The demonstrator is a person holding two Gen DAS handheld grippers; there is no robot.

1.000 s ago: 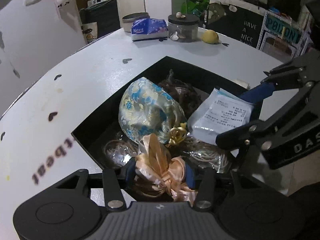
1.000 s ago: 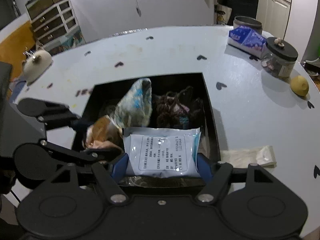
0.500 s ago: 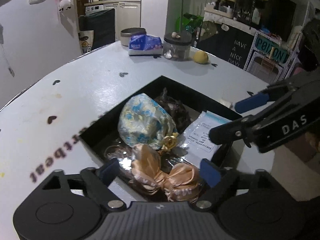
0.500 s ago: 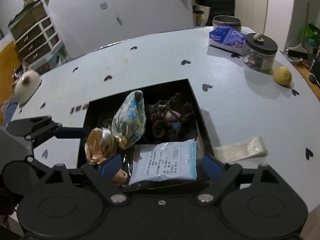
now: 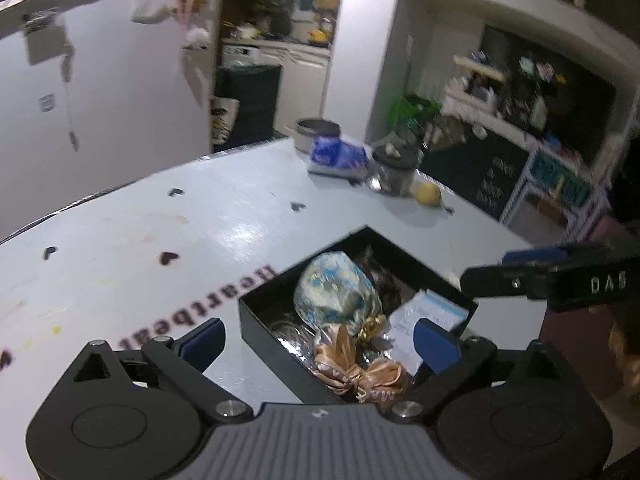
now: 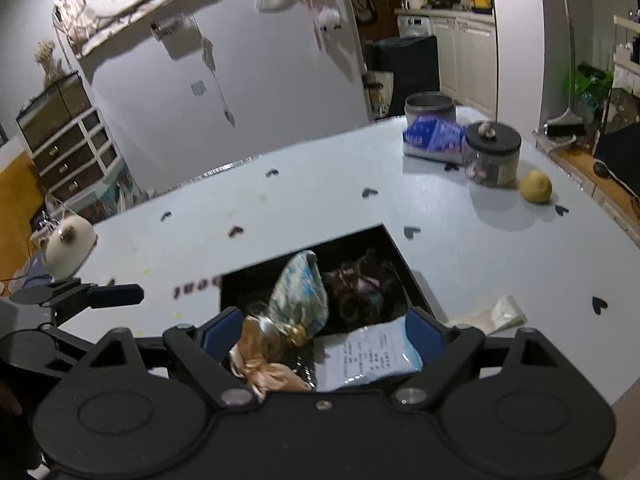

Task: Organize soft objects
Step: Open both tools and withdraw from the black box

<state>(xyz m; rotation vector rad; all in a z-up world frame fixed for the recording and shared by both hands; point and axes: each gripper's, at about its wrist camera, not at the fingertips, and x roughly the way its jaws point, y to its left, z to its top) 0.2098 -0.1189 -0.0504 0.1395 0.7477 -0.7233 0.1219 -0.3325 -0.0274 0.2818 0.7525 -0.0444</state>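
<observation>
A black box (image 5: 276,320) (image 6: 396,258) sits on the white table. Inside lie a blue floral pouch (image 5: 336,294) (image 6: 300,294), a peach ribbon bow (image 5: 356,372) (image 6: 260,364), a white printed packet (image 5: 428,316) (image 6: 370,358) and a dark knitted bundle (image 6: 358,284). My left gripper (image 5: 320,340) is open and empty, raised above the box's near side. My right gripper (image 6: 324,330) is open and empty, also above the box. Each gripper shows in the other's view: the right one (image 5: 520,276), the left one (image 6: 108,296).
At the table's far side stand a metal tin (image 6: 430,106), a blue tissue pack (image 6: 434,138), a lidded glass jar (image 6: 494,152) and a lemon (image 6: 536,186). A flat pale wrapper (image 6: 492,314) lies right of the box. A white round object (image 6: 68,242) sits at the left edge.
Both grippers have opened, letting go of the bow and the packet, which now lie in the box. Both have pulled up and back from the box.
</observation>
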